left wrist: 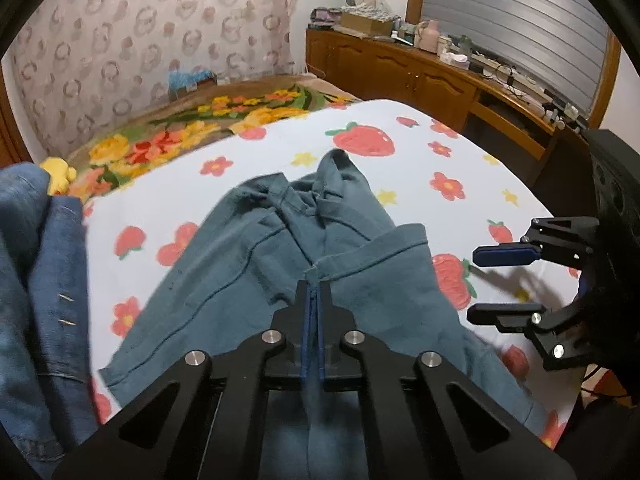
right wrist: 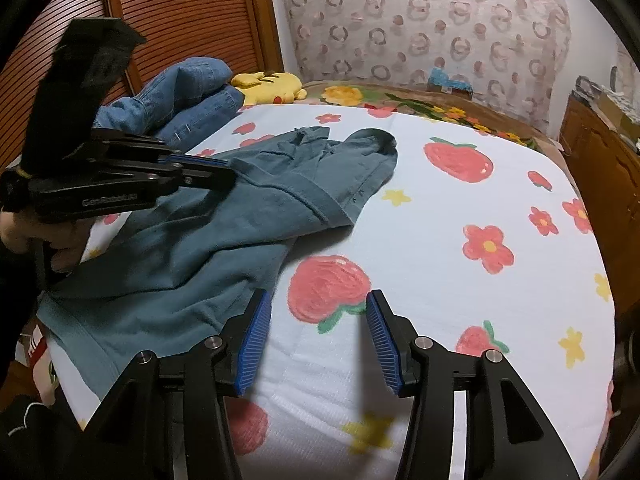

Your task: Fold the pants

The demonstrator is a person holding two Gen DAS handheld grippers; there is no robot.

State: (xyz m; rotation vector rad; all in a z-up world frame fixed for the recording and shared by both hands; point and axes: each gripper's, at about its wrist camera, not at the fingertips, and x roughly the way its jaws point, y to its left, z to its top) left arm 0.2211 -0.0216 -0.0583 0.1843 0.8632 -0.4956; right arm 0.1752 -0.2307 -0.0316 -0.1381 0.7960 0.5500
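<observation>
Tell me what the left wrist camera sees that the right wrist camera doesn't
Only the left wrist view shows the shuttered window and the cluttered top of the wooden cabinet.

Only the right wrist view shows the slatted wooden door, the person's hand holding the left claw's handle, and the whole yellow plush toy.

Both show the teal pants on the strawberry sheet, the blue jeans, the left claw shut on the pants, and the open right claw.

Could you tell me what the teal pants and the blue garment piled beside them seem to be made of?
The teal pants look like soft matte cotton knit, perhaps sweatpant fabric: they drape in loose folds with plain stitched seams. The blue garment looks like denim: mottled faded blue and stiffer, thicker folds. The left gripper is shut on the pants.
</observation>
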